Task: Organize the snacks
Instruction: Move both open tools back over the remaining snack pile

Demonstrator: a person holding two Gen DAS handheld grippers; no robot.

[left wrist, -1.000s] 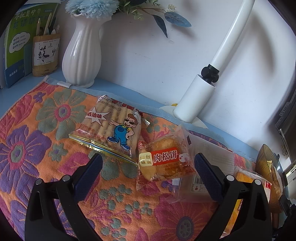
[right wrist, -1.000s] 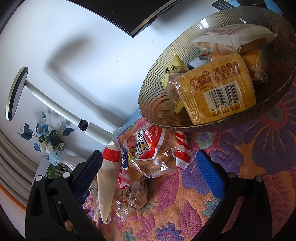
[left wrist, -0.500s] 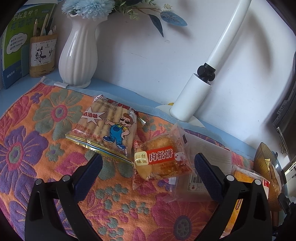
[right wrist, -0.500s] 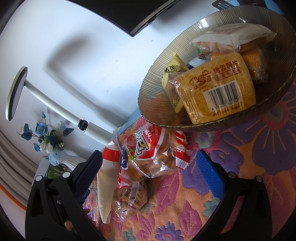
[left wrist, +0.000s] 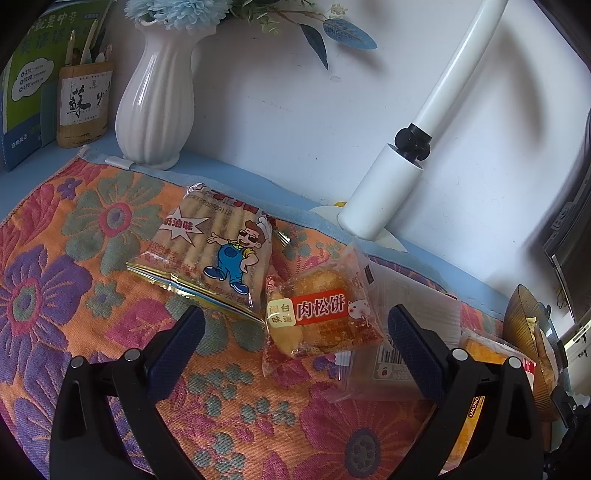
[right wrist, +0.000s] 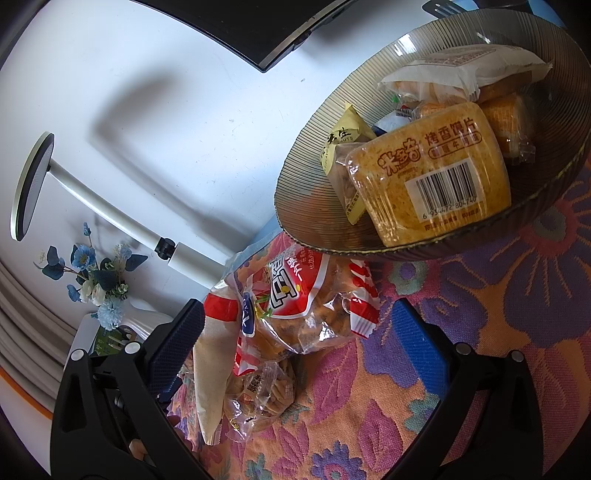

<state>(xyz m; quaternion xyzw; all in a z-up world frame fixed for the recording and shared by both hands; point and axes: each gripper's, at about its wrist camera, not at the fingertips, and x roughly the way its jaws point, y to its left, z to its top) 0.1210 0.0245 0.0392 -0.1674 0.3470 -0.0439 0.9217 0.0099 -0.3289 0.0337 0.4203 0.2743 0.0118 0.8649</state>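
In the left wrist view my left gripper [left wrist: 295, 328] is open, with a clear-wrapped meat floss cake [left wrist: 321, 310] lying between its fingers on the floral cloth. A biscuit bag with a cartoon chef [left wrist: 214, 251] lies just beyond, to the left. A clear packet with a barcode [left wrist: 391, 362] lies under the cake's right side. In the right wrist view my right gripper [right wrist: 297, 325] is open around a red-and-white bread bag [right wrist: 306, 302]. A small clear snack packet [right wrist: 258, 395] lies below it. The ribbed glass bowl [right wrist: 306, 195] behind holds several snacks, with an orange toast pack [right wrist: 432, 173] on top.
A white vase [left wrist: 155, 99] with blue flowers, a pen holder [left wrist: 83, 103] and a green book stand at the back left. A white desk lamp [left wrist: 388, 195] stands behind the snacks by the wall. The bowl's edge [left wrist: 524, 317] shows at the far right. A dark monitor [right wrist: 258, 29] hangs above.
The left gripper has shifted a little to the right and back, so the cake now sits more centrally between its fingers. The right gripper's view is unchanged.
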